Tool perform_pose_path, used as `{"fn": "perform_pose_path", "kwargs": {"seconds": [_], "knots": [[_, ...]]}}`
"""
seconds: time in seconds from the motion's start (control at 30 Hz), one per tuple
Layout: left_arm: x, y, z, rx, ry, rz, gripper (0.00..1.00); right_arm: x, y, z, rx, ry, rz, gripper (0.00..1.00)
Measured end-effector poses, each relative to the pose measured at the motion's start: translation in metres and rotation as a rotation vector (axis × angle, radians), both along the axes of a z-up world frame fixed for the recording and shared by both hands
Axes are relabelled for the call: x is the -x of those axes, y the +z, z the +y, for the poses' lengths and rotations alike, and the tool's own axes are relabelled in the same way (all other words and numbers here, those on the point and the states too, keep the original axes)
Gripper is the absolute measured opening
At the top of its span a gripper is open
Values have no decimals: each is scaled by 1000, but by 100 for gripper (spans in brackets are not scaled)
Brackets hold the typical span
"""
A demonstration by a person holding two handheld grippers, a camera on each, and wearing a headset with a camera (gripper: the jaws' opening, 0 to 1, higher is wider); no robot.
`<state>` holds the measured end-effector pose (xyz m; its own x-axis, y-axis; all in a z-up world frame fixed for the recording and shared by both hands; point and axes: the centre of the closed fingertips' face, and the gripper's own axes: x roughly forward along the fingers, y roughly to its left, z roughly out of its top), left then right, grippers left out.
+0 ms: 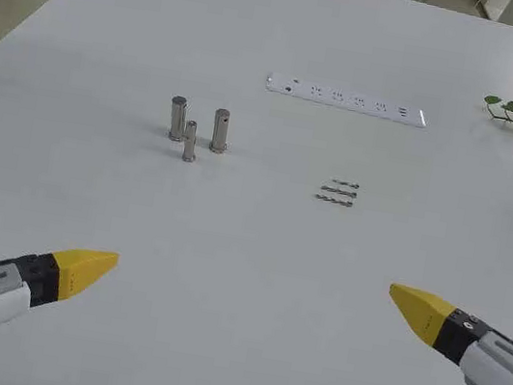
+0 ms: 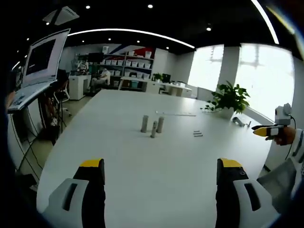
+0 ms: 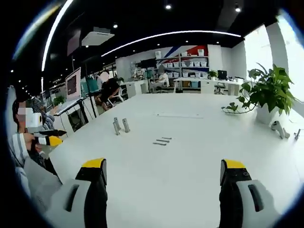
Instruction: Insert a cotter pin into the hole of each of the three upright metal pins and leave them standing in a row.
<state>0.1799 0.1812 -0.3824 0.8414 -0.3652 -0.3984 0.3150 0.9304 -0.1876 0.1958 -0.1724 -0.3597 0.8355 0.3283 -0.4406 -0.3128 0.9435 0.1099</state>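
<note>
The left tool [image 2: 160, 164] and the right tool [image 3: 163, 164] both hover with yellow jaws spread wide, holding nothing, on the near side of the long white power strip [image 1: 346, 99] and well short of the work. Three short upright cylindrical steel pins [image 1: 190, 141] stand in a loose cluster on the white surface [image 1: 243, 278], nearer than the power strip and off its left end. Three small grey wire cotter pins [image 1: 337, 192] lie side by side, parallel to the power strip and just in front of its middle. No cotter pin looks inserted, so the first pickup seems to be in hand. Next, probably, the right tool must reach toward the power strip and pinch one thin cotter pin off the surface, while the left tool steadies a steel pin for threading.
</note>
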Motion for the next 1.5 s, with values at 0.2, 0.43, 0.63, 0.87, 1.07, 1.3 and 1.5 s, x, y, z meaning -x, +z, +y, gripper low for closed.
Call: {"fn": "perform_pose_path", "kwargs": {"seconds": [0.2,0.43,0.63,0.87,1.07,1.3,1.5], "knots": [[-1,-1,3,-15,6,5,98,-1,1,3,-4,2,8,98],[-1,-1,4,-14,5,6,98,-4,10,2,-20,-18,-32,98],[-1,0,6,-15,11,8,98,-2,7,1,-6,-14,-18,98],[0,-1,8,-15,18,12,98,0,3,1,-5,-18,-1,98],[1,-3,8,-13,18,18,98,1,1,1,-8,-18,6,98],[0,-4,7,-17,14,22,98,2,0,-1,-10,-19,10,98],[0,-5,8,-29,15,31,98,3,-1,-1,-14,-18,16,98]]}}
